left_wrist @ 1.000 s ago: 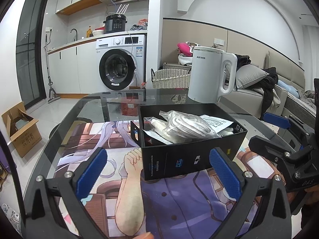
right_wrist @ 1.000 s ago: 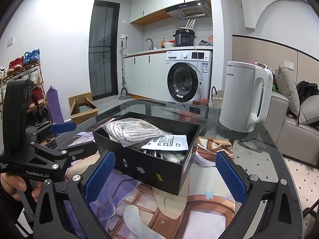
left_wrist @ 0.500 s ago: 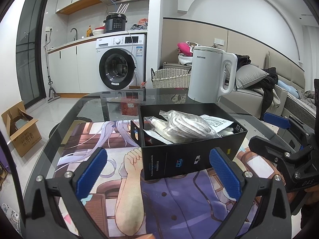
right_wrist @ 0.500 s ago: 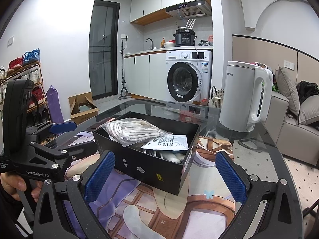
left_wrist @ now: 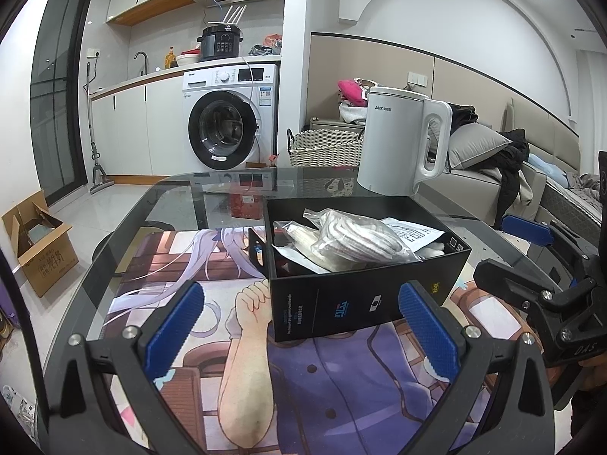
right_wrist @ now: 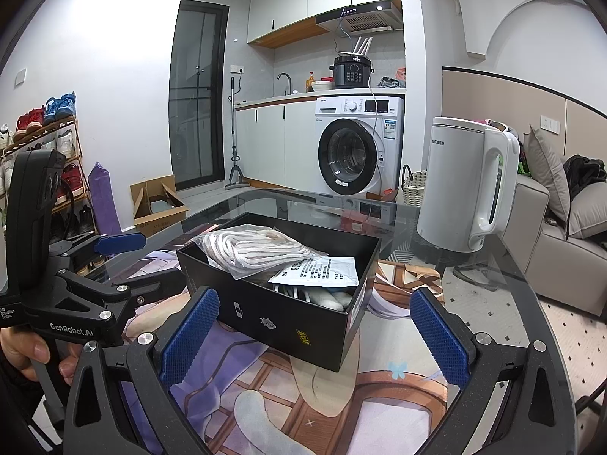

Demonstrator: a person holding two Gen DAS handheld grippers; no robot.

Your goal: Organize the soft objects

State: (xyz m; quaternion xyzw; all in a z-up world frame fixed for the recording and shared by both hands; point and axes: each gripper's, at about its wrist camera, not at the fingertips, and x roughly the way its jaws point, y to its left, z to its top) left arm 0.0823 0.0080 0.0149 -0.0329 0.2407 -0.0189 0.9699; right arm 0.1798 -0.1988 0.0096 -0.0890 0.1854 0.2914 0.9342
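bagged rope point(left_wrist: 354, 237): in black box point(left_wrist: 364, 295), top of pile, long axis approx along box length
from left gripper point(left_wrist: 299, 324): I see it dead ahead, past near wall; wide open, empty
right gripper point(right_wrist: 313, 330): also spread, holding nothing; similar range, can't pick nearer

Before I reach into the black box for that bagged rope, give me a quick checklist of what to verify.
1. Left tongs open and empty: ok.
2. Right tongs open and empty: ok.
3. Bagged rope lies on top of the pile in the black box, reachable from above: ok.
4. Printed paper sheet is beside the bag, partly under its edge; it may lift along: not ok.
5. White kettle stands behind the box, apart from it: ok.
6. What else lies under the bag: cannot tell.
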